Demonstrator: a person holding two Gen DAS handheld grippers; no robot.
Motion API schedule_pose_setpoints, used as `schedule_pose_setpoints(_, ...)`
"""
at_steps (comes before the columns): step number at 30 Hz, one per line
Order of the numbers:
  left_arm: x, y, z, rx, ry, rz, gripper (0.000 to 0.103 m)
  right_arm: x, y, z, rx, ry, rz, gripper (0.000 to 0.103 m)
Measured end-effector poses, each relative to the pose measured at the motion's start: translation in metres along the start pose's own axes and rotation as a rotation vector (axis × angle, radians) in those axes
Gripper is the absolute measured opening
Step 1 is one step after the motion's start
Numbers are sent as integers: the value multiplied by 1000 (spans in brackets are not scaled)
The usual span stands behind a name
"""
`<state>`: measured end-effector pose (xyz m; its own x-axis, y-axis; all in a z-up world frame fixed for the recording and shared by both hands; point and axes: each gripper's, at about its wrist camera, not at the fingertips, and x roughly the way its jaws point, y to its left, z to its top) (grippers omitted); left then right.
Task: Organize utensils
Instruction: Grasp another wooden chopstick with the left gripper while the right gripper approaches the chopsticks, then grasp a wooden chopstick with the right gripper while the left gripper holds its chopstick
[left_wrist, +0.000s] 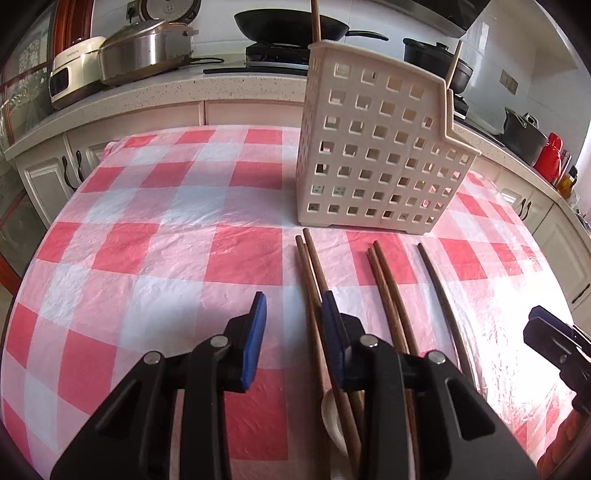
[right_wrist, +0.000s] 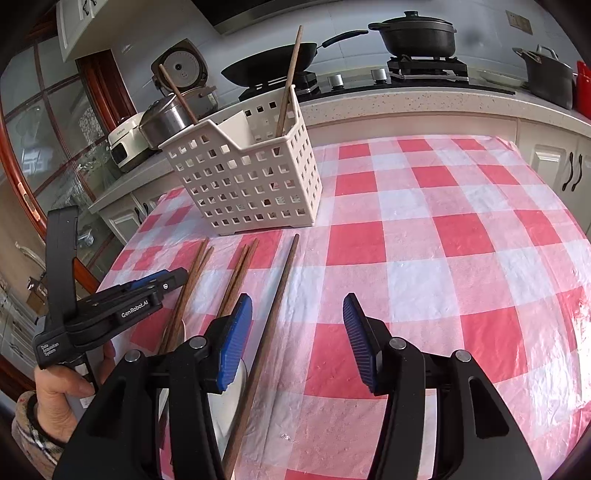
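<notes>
1. Setup: a cream plastic utensil caddy with square holes (right_wrist: 251, 177) stands on the table with the red-and-white checked plastic cloth (right_wrist: 443, 236). Two brown wooden chopsticks already stand in it: one upright in the tall section (right_wrist: 290, 79), one leaning out of the lower end (right_wrist: 177, 94).

2. Left to sort, all flat on the cloth just in front of the caddy: a left-hand pair of brown chopsticks (left_wrist: 310, 266), a middle pair (left_wrist: 384, 280), and a single darker chopstick (left_wrist: 439, 284) off to the right. Something white and rounded (left_wrist: 334, 421), maybe a spoon, lies under the near ends. Can't really tell.

3. Left gripper (left_wrist: 293, 310): blue pads only partly apart, nothing held. The left pair runs past the outside of its right pad, not through the gap.

4. Right gripper (right_wrist: 297, 317): about half open, empty, hanging over the cloth with the dark single chopstick running up between its jaws.

5. Step in hand, my read: left hand lining up to pick the left pair.

6. Next move probably needs the left gripper shifted right so a stick sits between the pads, then squeeze, lift, tip upright and drop it in the caddy.
</notes>
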<state>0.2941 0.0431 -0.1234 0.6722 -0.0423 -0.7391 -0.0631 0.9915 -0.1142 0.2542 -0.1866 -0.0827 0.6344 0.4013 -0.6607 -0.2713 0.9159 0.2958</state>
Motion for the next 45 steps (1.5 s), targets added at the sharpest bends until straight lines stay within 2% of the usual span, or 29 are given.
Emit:
schedule_pose_setpoints(7,13,-5,5,12,38,-13,29,1,-6,0,15,2,5,50)
schedule_pose_setpoints(14,16,-14,4,51,46,-14,9,-1,-9,1,25,-4,-1,50)
schedule_pose_setpoints(18,11,-18,2,71,30,-25,6,-1,-9,1,20,-3,-2,50)
schedule_pose_setpoints(23,-6,-18,-1,72,-7,-46,6,-1,-7,2,12,-6,-6,50)
schedule_pose_setpoints(27,-23,-12,-3,49,-44,-54,6,6,-5,-1,5,19,-18,42)
schedule_pose_setpoints(37,-60,8,-3,18,-134,-59,6,44,13,10,-58,101,-52,34)
schedule_pose_setpoints(45,-61,23,-7,-11,-135,-79,6,71,31,19,-116,152,-99,33)
